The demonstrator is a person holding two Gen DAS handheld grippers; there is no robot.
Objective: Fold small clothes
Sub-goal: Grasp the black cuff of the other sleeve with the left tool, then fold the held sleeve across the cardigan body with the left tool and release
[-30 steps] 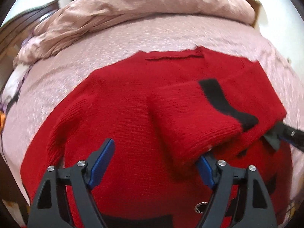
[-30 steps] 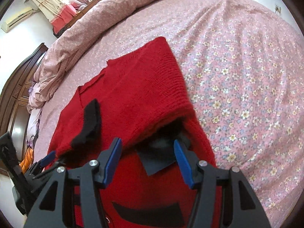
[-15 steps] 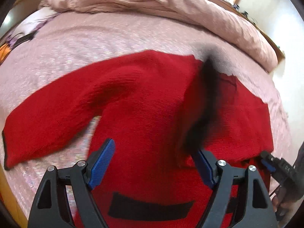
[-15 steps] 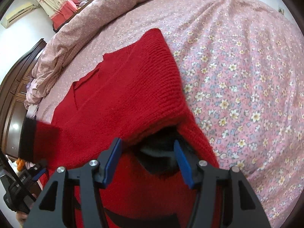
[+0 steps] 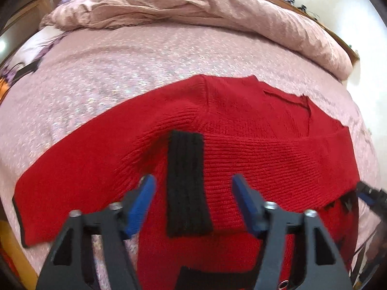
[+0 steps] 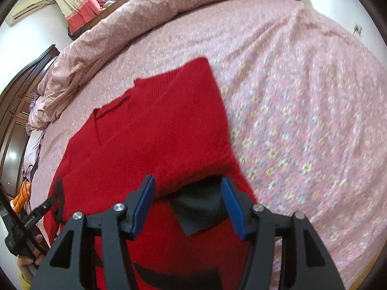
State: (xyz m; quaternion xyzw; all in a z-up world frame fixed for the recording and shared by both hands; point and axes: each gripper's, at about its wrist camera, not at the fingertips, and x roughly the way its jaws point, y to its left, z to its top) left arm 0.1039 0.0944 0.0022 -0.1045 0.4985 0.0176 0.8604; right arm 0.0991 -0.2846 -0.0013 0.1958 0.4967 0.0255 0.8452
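A red knit sweater [image 5: 254, 125] lies flat on the bed, its left sleeve [image 5: 60, 169] stretched out to the side. The other sleeve is folded across the body, and its black cuff [image 5: 186, 183] lies between the fingers of my left gripper [image 5: 192, 203]. Those jaws are closing, and the pads stand clear of the cuff. In the right wrist view my right gripper [image 6: 188, 205] is shut on the raised folded edge of the sweater [image 6: 157, 133], with a black patch [image 6: 200, 207] showing under the fold. My left gripper [image 6: 46, 207] shows at that view's left edge.
A crumpled pink duvet [image 5: 217, 12] is heaped along the far side of the bed. The floral bedsheet [image 6: 302, 120] spreads wide to the right of the sweater. A dark wooden wardrobe [image 6: 14, 120] stands beyond the bed. A hand [image 6: 26, 263] holds the left tool.
The left gripper has swung left over the sweater. The folded sleeve now lies flat with its black cuff between the left fingers, which stand closer together. The right gripper has stayed at the fold.
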